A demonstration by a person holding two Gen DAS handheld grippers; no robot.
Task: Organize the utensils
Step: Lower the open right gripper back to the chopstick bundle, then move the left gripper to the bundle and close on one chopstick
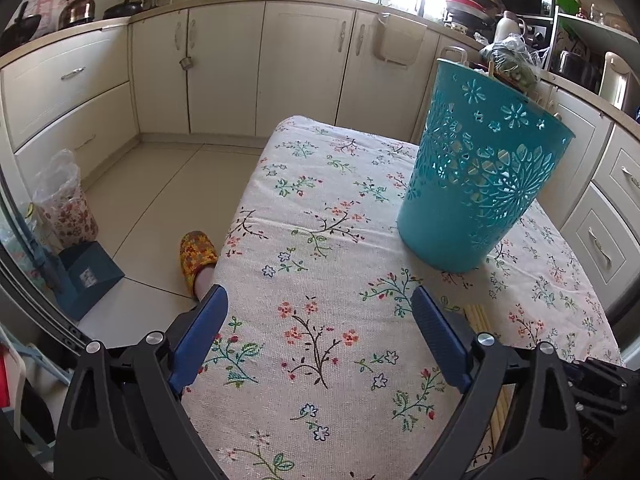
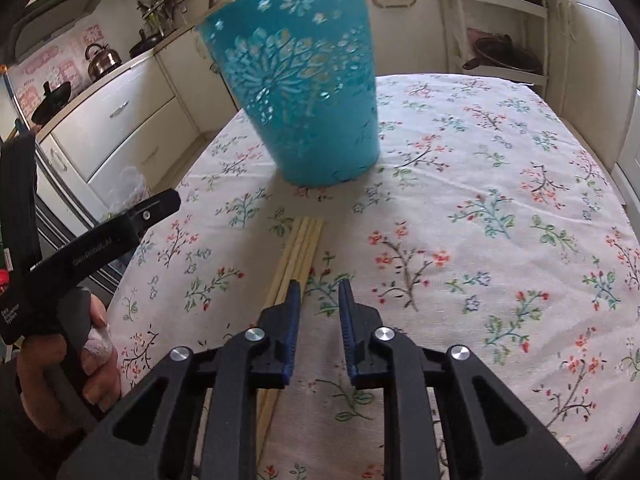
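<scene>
A bundle of wooden chopsticks point(image 2: 298, 252) lies on the floral tablecloth point(image 2: 480, 200), pointing toward a tall teal cut-out basket point(image 2: 308, 92) that stands upright behind it. My right gripper point(image 2: 320, 286) hovers low over the cloth, its jaws narrowed to a small gap with nothing between them. The chopsticks run just left of and under its left finger. In the left wrist view my left gripper point(image 1: 320, 294) is open wide over bare cloth, with the basket point(image 1: 480, 184) ahead to the right and the chopsticks point(image 1: 476, 316) beside its right finger. A thin stick pokes above the basket's rim.
A hand point(image 2: 92, 344) holds the left gripper's handle at the table's left edge. A foot in a yellow slipper point(image 1: 198, 256) stands on the tiled floor beside the table. A lined bin point(image 1: 64, 200) sits by the cabinets point(image 1: 224, 64). A shelf rack point(image 2: 500, 40) stands behind the table.
</scene>
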